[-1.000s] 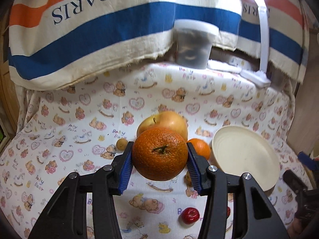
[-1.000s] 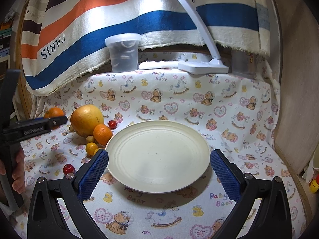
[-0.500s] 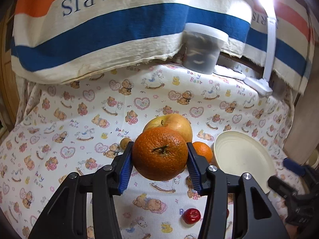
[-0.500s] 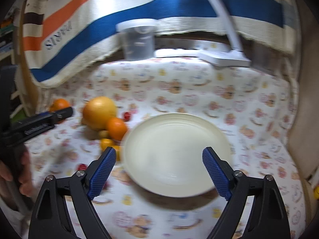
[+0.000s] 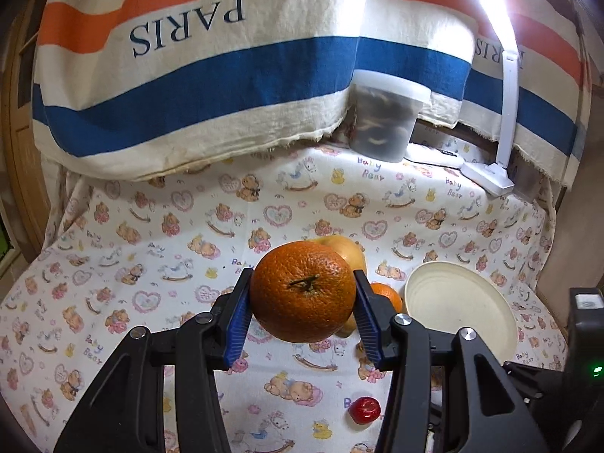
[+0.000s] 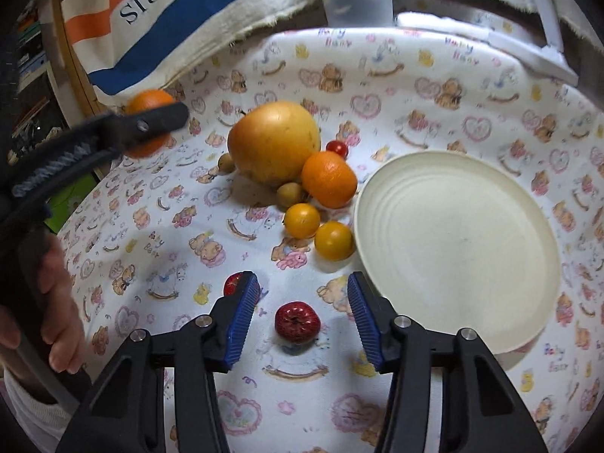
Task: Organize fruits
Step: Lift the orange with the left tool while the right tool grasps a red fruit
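The left claw (image 5: 302,311) is closed on a large orange (image 5: 303,291), its blue pads pressed against both sides of the fruit, stem scar facing the camera. The orange is held in the air above the bench (image 5: 151,264), which is covered in a white cloth printed with teddy bears and hearts.

The right claw (image 6: 303,317) is spread wide and holds nothing. It hangs low over the cloth with a dark red fruit (image 6: 297,321) lying between its blue pads, touching neither. A second small red fruit (image 6: 232,283) peeks out just beside the left pad.

Beyond the right claw, a cluster of fruit sits on the cloth: two small yellow fruits (image 6: 302,220) side by side, a smaller orange (image 6: 329,179), a big yellow-orange grapefruit (image 6: 274,142) behind it, small tan fruits tucked against these, and a red cherry tomato (image 6: 336,147) at the back. Just right of the cluster lies a cream plate (image 6: 456,249) with nothing on it.

At the back of the bench stand a lidded clear plastic tub (image 5: 385,117) and a white desk lamp (image 5: 504,113), below a striped cloth (image 5: 226,75) printed with "PARIS".
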The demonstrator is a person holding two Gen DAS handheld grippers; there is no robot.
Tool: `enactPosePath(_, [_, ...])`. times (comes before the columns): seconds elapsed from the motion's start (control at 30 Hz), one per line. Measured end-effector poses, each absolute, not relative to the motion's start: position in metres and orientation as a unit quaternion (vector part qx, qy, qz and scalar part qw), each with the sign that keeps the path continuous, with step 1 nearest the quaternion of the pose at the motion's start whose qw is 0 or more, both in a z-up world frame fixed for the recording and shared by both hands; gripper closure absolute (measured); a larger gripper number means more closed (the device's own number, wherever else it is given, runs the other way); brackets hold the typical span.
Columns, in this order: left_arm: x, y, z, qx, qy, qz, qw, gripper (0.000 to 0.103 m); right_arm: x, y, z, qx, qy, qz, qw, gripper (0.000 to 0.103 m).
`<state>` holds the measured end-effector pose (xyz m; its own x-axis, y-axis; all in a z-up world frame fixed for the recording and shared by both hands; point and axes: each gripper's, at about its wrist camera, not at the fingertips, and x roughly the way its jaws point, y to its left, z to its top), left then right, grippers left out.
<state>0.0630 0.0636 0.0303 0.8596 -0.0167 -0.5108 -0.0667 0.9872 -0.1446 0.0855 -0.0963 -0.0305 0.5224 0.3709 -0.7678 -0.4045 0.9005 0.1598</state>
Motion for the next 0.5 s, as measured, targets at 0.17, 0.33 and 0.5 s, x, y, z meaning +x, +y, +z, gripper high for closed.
enactPosePath(0.17, [0.061, 0.063, 0.033, -0.077, 0.258, 0.014, 0.963, 0.054, 0.082, -0.096, -0.042, -0.032, 0.455, 0.231, 0.86, 0.056])
enactPosePath(0.33, [0.06, 0.059, 0.032, -0.073, 0.259, 0.011, 0.963, 0.054, 0.083, -0.091, -0.052, -0.066, 0.451, 0.209, 0.865, 0.062])
enactPosePath(0.5, [0.054, 0.057, 0.037, -0.064, 0.236, 0.014, 0.97, 0.054, 0.082, -0.093, -0.052, -0.064, 0.448, 0.205, 0.868, 0.074])
